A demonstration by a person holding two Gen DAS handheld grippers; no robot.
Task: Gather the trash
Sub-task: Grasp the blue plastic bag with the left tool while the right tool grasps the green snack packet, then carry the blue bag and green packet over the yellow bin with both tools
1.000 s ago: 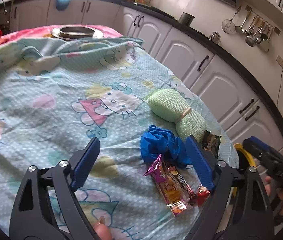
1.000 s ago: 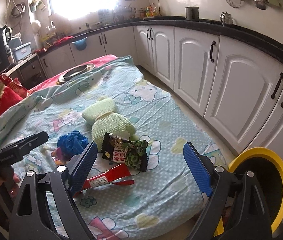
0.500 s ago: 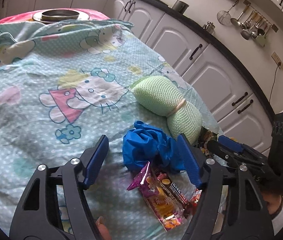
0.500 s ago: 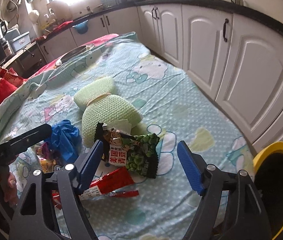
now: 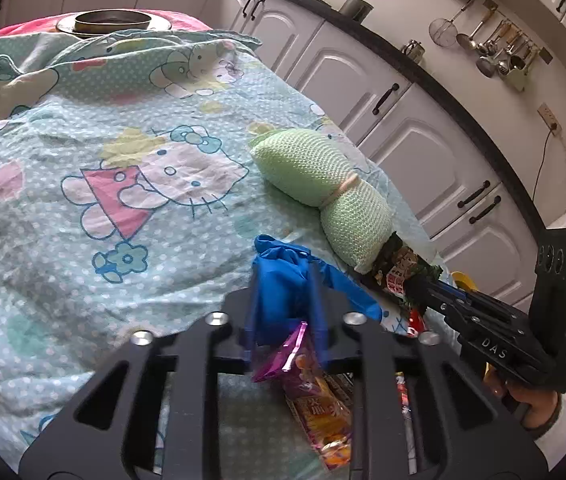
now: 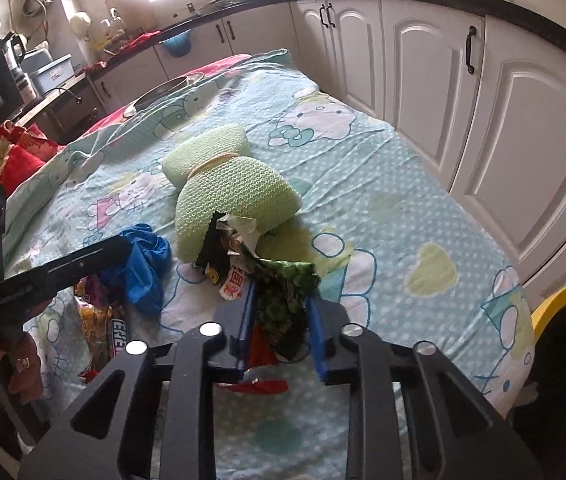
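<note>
On cartoon-print bedsheet (image 5: 83, 240): grab step. Left gripper (image 5: 283, 312) jaws just closed, clamped on blue glove (image 5: 283, 280); right gripper (image 6: 279, 320) jaws just closed, pinching green snack wrapper (image 6: 283, 280). Next likely: lift both, carry to yellow-rimmed bin (image 6: 563, 300) beside bed; other wrappers remain.

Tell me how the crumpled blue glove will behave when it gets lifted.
Probably floppy: the crumpled blue glove bunches between the left gripper's pads, whose jaws have just been closing on it, one finger trailing loose. Likely very light, thin film. It may drag the purple snack wrapper that lies against it.
</note>
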